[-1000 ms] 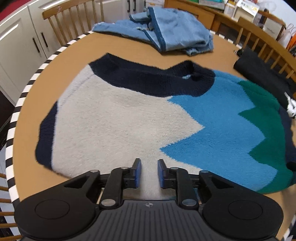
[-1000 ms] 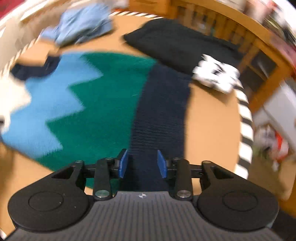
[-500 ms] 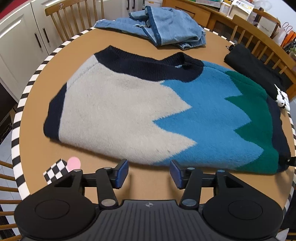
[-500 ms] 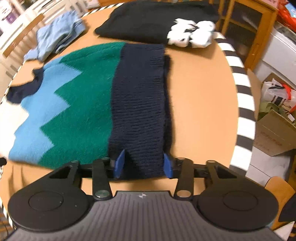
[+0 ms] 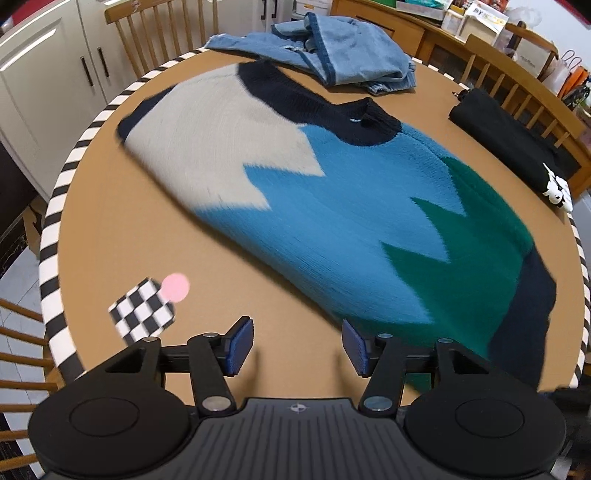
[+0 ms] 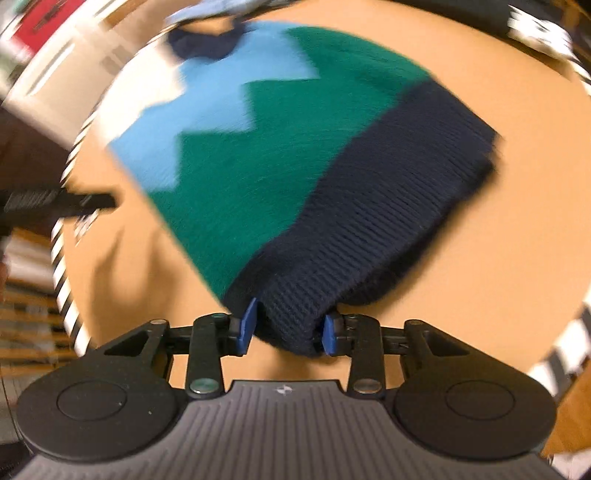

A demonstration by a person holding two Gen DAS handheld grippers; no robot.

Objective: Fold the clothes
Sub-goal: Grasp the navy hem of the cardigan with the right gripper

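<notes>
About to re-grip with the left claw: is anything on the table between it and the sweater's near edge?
Nothing visible. Only bare table lies between the opening left claw and the sweater. The checkered marker sits off to its left.

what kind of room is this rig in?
Most likely a home dining room or kitchen: a round table ringed by wooden spindle-back chairs, white cupboard doors behind, and a cluttered wooden sideboard.
</notes>
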